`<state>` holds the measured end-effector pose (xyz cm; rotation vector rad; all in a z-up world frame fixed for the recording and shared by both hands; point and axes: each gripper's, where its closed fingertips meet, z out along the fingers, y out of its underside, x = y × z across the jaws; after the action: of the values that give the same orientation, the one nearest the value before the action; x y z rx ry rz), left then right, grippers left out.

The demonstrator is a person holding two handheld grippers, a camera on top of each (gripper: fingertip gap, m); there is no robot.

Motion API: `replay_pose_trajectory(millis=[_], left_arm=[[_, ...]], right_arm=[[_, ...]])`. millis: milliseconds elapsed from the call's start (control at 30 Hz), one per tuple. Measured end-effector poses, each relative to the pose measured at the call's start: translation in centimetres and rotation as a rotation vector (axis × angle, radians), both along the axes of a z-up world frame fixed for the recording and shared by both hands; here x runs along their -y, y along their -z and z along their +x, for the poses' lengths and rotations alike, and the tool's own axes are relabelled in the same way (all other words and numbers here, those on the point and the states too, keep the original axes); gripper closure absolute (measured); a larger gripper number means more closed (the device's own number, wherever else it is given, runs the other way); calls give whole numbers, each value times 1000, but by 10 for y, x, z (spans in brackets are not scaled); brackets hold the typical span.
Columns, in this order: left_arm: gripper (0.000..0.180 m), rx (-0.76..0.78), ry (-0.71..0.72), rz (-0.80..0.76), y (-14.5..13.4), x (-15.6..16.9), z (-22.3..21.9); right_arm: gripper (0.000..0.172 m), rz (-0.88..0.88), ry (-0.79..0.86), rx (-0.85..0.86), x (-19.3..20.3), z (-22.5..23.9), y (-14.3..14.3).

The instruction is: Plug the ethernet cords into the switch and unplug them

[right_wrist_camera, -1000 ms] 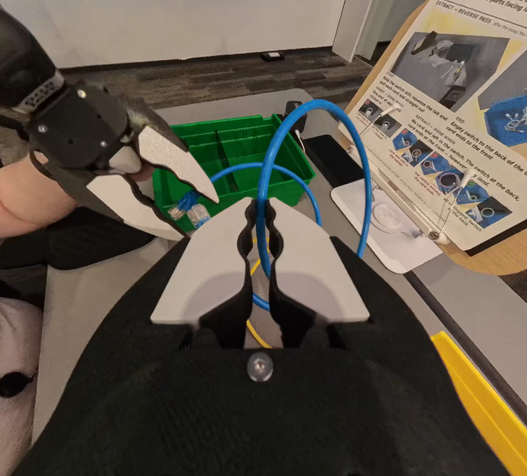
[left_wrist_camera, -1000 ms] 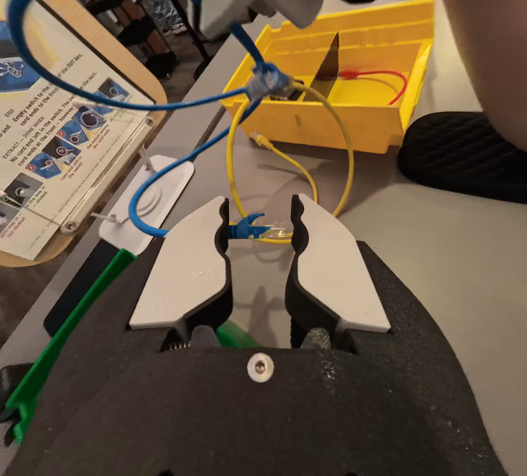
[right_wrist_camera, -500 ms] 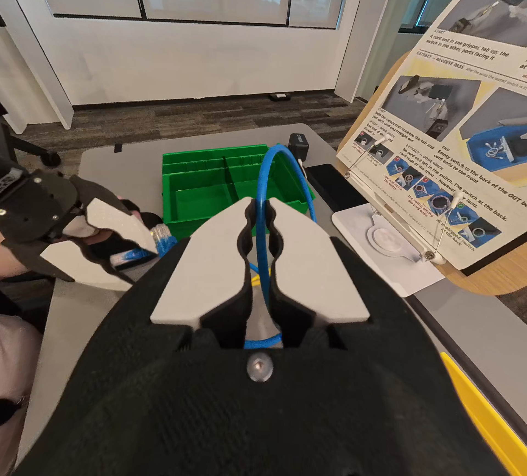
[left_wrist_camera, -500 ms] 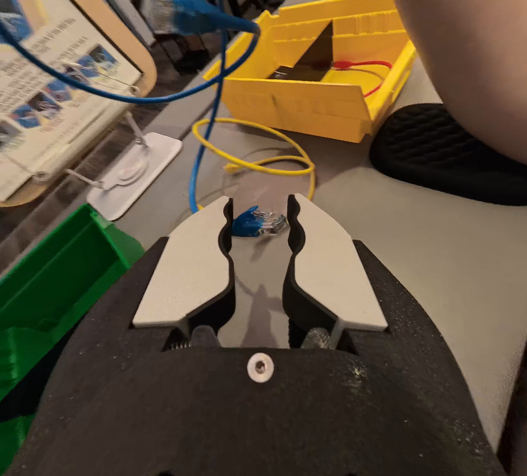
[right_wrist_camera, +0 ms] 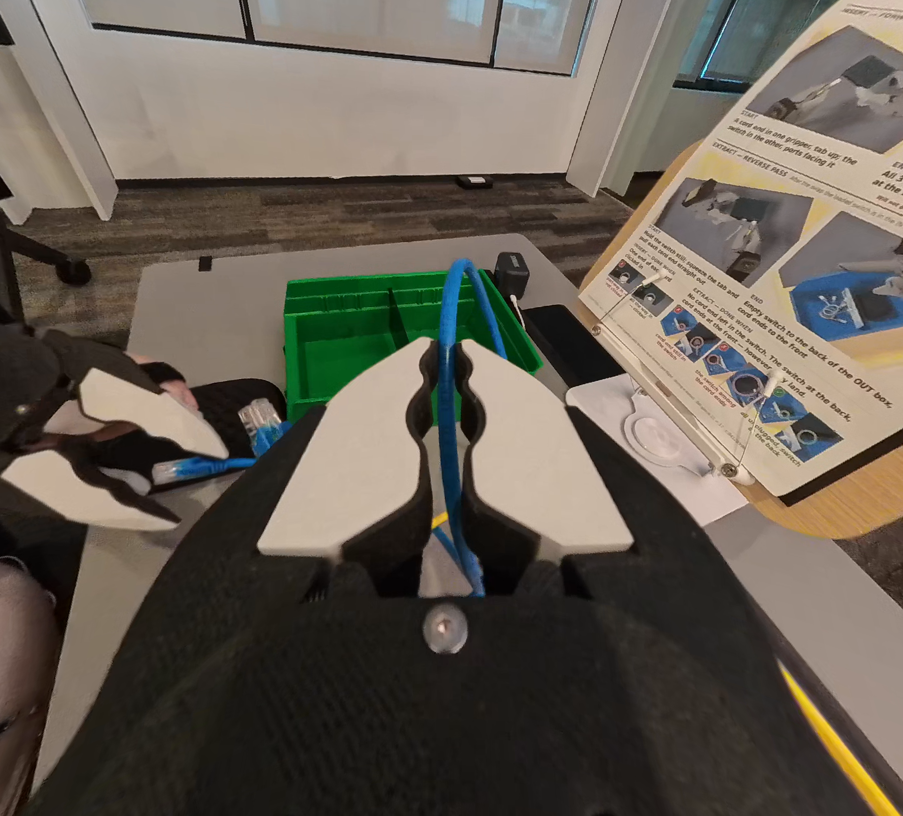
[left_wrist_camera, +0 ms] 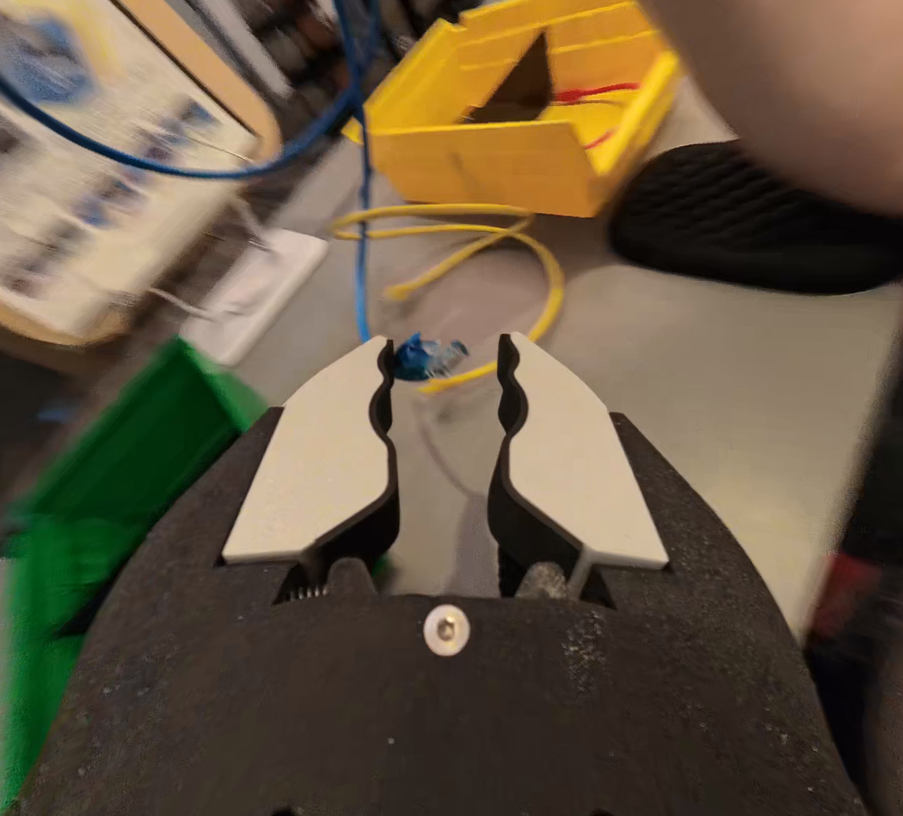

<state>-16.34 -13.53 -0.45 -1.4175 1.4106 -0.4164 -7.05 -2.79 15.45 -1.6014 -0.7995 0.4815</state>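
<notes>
Swinging fast enough to blur its view, the left gripper has spread its fingers a little since half a second ago; the blue cord's clear plug touches only the left-hand pad at centre frame, unclamped. On the grey counter the yellow plastic bin sits upper right, the green plastic bin mid-frame. The right gripper pinches the thin blue ethernet cord. No switch shows. Steady first, centre the plug, then squeeze

Left wrist view is dim and warm, motion-blurred toward its edges; right wrist view is bright, sharp, window-lit, with wide-angle bending.
</notes>
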Motion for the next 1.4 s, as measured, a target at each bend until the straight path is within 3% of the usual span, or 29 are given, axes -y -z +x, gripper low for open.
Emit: replay_pose_trajectory(millis=[67, 100, 167, 267, 367, 467, 567, 733, 800, 833, 1267, 1400], left_arm=[[138, 16, -31, 187, -9, -12, -6], [135, 15, -20, 180, -10, -13, -8], [127, 30, -19, 97, -14, -15, -14], [133, 126, -33, 72, -30, -13, -24], [133, 169, -10, -24, -19, -11, -12], [124, 206, -74, -145, -2, -34, 18], [120, 354, -131, -267, -6, -62, 50], [130, 357, -217, -307, -3, -99, 83], [153, 353, -253, -283, -2, -111, 85], [175, 352, -255, -267, -3, -114, 84], [180, 528, -129, -274, -36, -101, 39], [180, 503, -143, -265, -36, -105, 26]], right_arm=[[165, 4, 3, 38, -1, -3, -4], [165, 6, 17, 59, -1, -3, -6], [165, 7, 52, 92, -5, 0, -13], [165, -3, 97, 127, -13, 3, -26], [165, -9, 140, 156, -20, 5, -39], [165, 1, 166, 167, -22, 3, -51], [165, 9, 185, 177, -21, -2, -59], [165, 8, 202, 203, -21, -8, -66], [165, 4, 217, 225, -22, -5, -68], [165, 4, 231, 238, -23, -2, -69], [165, -42, 506, 322, -34, 90, -136], [165, -56, 591, 274, -27, 128, -153]])
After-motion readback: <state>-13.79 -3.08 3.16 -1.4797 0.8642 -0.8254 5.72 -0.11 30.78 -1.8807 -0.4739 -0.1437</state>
